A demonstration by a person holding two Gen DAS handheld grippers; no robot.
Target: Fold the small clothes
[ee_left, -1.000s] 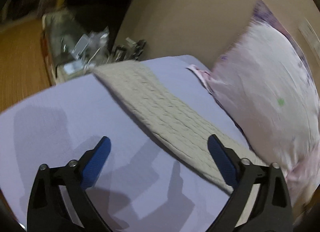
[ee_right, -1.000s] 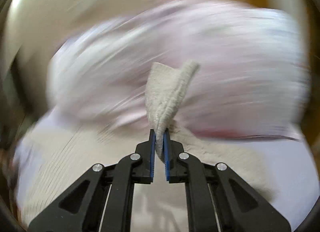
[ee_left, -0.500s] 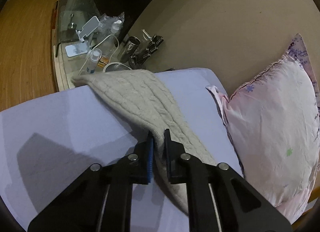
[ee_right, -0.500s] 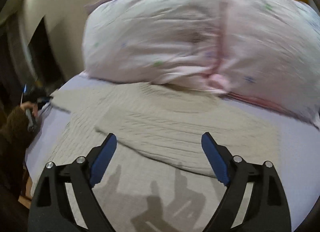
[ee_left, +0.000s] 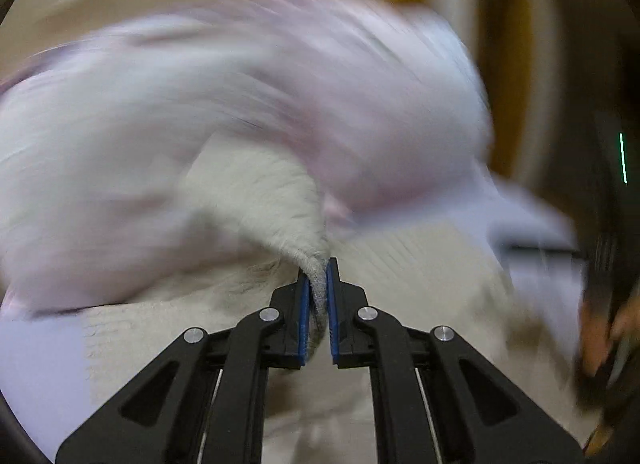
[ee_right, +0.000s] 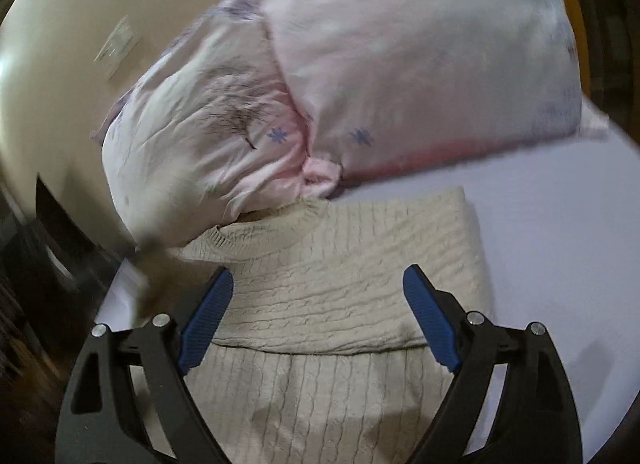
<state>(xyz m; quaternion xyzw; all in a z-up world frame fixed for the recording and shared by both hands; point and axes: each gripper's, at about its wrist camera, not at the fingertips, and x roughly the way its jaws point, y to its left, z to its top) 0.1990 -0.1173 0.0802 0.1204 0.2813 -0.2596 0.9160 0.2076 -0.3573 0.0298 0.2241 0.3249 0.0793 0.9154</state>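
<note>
A beige cable-knit sweater (ee_right: 344,276) lies on the lavender sheet (ee_right: 560,248), its collar next to the pillow and its right side folded over the body. My right gripper (ee_right: 318,314) is open and empty just above the folded part. In the blurred left wrist view my left gripper (ee_left: 316,304) is shut on a lifted flap of the same sweater (ee_left: 260,200), which arches up and to the left from between the blue pads.
A large pink floral pillow (ee_right: 360,76) lies behind the sweater against a beige wall (ee_right: 60,36). A dark gap (ee_right: 48,264) runs along the bed's left edge. A hand (ee_left: 600,340) shows at the right edge of the left wrist view.
My left gripper closed on the sweater's edge and has swung it up towards the pillow. My right gripper let go of its fold, opened and now hovers over the sweater.
</note>
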